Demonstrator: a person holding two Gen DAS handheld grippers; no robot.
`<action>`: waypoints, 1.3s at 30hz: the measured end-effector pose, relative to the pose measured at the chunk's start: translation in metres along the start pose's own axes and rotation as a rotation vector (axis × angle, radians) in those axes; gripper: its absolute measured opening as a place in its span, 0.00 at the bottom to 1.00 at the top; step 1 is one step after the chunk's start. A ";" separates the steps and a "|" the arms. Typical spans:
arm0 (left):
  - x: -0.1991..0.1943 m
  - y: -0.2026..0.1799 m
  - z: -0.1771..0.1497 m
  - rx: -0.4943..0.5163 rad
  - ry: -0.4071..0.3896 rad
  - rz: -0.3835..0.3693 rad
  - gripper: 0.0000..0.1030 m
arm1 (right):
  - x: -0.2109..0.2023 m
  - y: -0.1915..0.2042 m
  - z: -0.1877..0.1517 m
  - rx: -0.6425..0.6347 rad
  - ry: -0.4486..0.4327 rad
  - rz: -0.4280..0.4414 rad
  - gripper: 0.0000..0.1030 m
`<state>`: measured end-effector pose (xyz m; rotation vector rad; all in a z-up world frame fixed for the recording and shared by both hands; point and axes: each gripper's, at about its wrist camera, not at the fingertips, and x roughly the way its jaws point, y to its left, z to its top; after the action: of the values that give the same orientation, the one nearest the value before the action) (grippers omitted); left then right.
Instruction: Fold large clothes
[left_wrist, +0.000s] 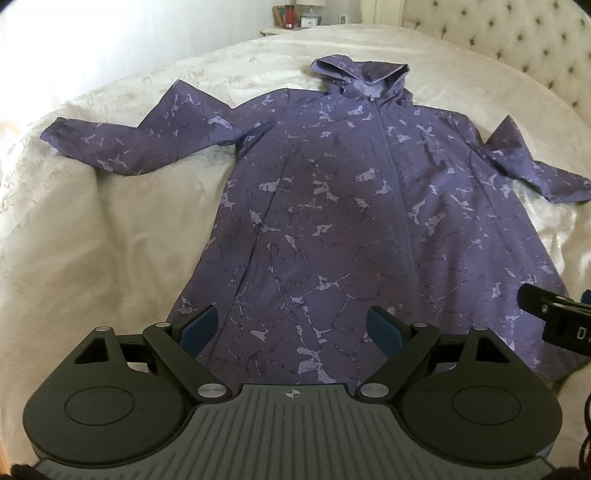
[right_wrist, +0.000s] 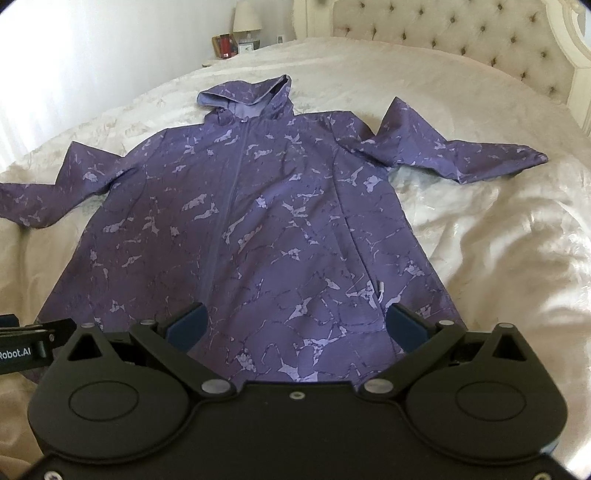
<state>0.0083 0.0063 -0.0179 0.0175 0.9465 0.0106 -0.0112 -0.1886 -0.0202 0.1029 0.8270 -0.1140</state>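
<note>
Coat (left_wrist: 314, 221) lies flat and face up on the bed (left_wrist: 110, 240), sleeves spread, hood away from you, nothing folded yet, and your left hand-held gripper (left_wrist: 291, 326) and right hand-held gripper (right_wrist: 295, 325) both hover spread wide over its hem, gripping nothing.

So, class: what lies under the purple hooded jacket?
The purple hooded jacket lies spread flat on a cream bedspread, which shows all around it. Whatever is directly beneath the fabric is covered.
</note>
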 end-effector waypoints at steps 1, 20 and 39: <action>0.002 0.000 0.000 -0.001 0.003 0.000 0.85 | 0.001 0.000 0.000 0.000 0.004 0.001 0.99; 0.057 0.038 0.035 -0.061 0.009 -0.099 0.85 | 0.058 -0.009 0.030 0.046 0.098 0.080 0.99; 0.127 0.220 0.140 -0.265 -0.174 0.212 0.85 | 0.143 0.028 0.117 -0.041 -0.100 0.145 0.99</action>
<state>0.1962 0.2275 -0.0348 -0.1244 0.7600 0.3251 0.1736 -0.1856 -0.0462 0.1169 0.7198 0.0340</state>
